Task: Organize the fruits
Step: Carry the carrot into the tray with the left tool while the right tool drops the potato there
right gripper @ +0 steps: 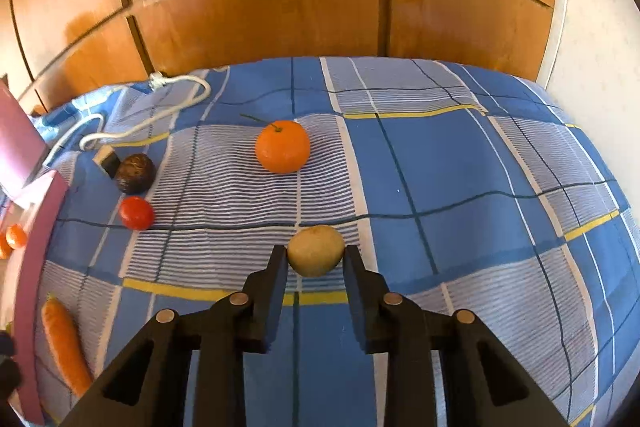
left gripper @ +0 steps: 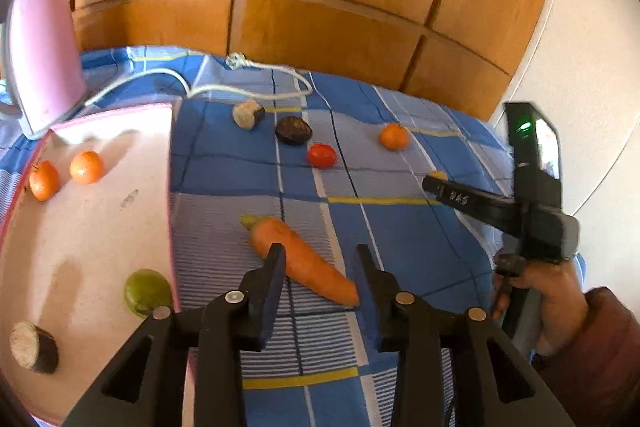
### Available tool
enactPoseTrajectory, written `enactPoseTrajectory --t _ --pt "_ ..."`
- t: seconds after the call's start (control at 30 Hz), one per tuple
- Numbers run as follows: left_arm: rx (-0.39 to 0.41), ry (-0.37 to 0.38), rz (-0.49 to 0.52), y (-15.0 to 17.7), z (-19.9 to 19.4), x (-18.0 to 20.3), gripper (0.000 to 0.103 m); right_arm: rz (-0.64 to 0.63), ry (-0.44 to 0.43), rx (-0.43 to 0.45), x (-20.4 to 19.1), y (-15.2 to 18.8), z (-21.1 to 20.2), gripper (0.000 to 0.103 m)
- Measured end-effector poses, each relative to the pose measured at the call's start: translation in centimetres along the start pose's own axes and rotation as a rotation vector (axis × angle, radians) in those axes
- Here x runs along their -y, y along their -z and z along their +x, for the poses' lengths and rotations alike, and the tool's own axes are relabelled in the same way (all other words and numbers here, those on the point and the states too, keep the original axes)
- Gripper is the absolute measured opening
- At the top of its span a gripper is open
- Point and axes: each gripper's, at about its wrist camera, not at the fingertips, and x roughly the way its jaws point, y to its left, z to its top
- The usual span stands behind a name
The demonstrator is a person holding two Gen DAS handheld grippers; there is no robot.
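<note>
Trouble is waiting: the round yellow fruit (right gripper: 316, 250) is sitting on the cloth (right gripper: 460, 167) between the right claw's (right gripper: 316, 259) narrow tips and could be rolling away. The left claw (left gripper: 320, 263), wide, is hanging over one carrot (left gripper: 304, 263). Three oranges (left gripper: 394, 136) and one tomato (left gripper: 321, 155) are showing.

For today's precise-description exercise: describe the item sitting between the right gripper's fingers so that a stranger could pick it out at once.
Start at the blue checked cloth covering the surface. In the right wrist view, below the orange, a small round yellowish-tan fruit sits between the fingertips of the right gripper. Unlike the bright orange and the red tomato, it is pale and dull.
</note>
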Motion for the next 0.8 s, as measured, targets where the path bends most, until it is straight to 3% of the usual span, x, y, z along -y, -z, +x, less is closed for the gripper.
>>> enactPoseTrajectory --t 0.17,0.27,0.5,0.6,0.8 --pt "-0.091 -0.014 -0.032 -0.2 2.5 0.7 0.037 0.024 -0.070 0.026 -0.1 1.1 -2.2 0.028" --pt "-0.127 -0.081 -0.078 -0.7 3.8 0.7 0.049 0.015 -0.096 0.039 -0.3 1.4 -3.1 0.028" --pt "-0.183 -0.162 -0.177 -1.7 6.9 0.0 0.051 -0.032 -0.145 0.072 -1.5 1.7 -4.8 0.029" --pt "-0.149 -0.176 -0.110 -1.7 7.5 0.9 0.046 -0.049 -0.163 0.075 -2.0 1.8 -5.0 0.029" --pt "-0.117 -0.117 -0.042 -1.2 6.9 1.8 0.027 -0.048 -0.188 0.065 -2.3 2.1 -5.2 0.029"
